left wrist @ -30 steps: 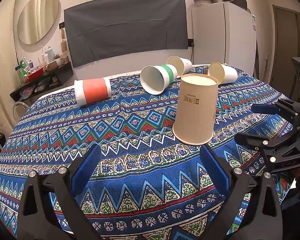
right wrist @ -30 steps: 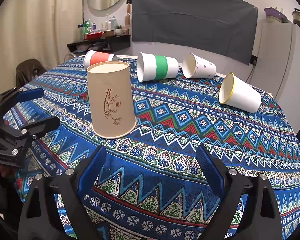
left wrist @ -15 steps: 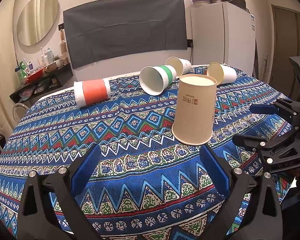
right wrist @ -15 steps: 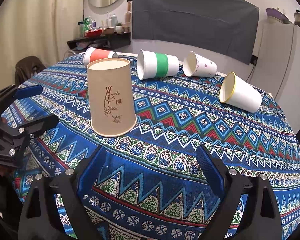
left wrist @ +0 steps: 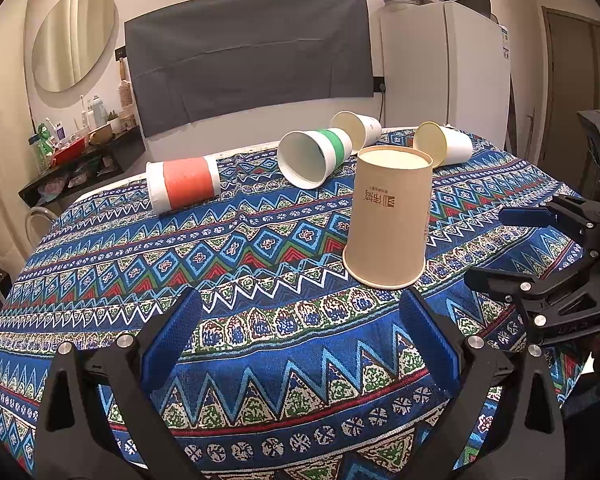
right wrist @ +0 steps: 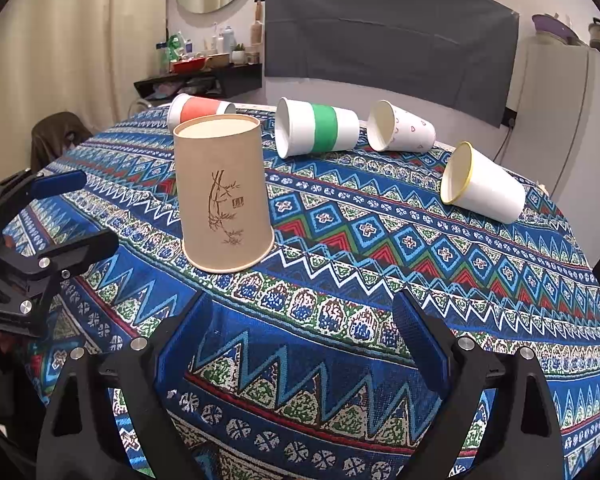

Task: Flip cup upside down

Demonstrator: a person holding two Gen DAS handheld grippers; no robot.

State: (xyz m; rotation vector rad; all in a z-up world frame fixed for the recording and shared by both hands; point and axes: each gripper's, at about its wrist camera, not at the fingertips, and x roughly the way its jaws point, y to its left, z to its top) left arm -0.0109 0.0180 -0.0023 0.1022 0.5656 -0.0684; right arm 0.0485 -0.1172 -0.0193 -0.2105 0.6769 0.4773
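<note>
A tan paper cup (left wrist: 390, 216) stands upside down, rim on the patterned tablecloth (left wrist: 236, 264); it also shows in the right wrist view (right wrist: 224, 192). My left gripper (left wrist: 300, 336) is open and empty, well short of the cup. My right gripper (right wrist: 304, 340) is open and empty, also short of it. Each gripper shows in the other's view, the right gripper (left wrist: 540, 248) at the right edge and the left gripper (right wrist: 44, 216) at the left edge.
Several cups lie on their sides farther back: a red-banded cup (left wrist: 182, 184), a green-banded cup (left wrist: 314, 156), a heart-print cup (right wrist: 400, 128) and a yellow-rimmed cup (right wrist: 480, 184). A fridge (left wrist: 444, 68) and a shelf (left wrist: 80, 160) stand behind the table.
Both grippers have drawn back slightly and risen a little. The tan cup has not moved.
</note>
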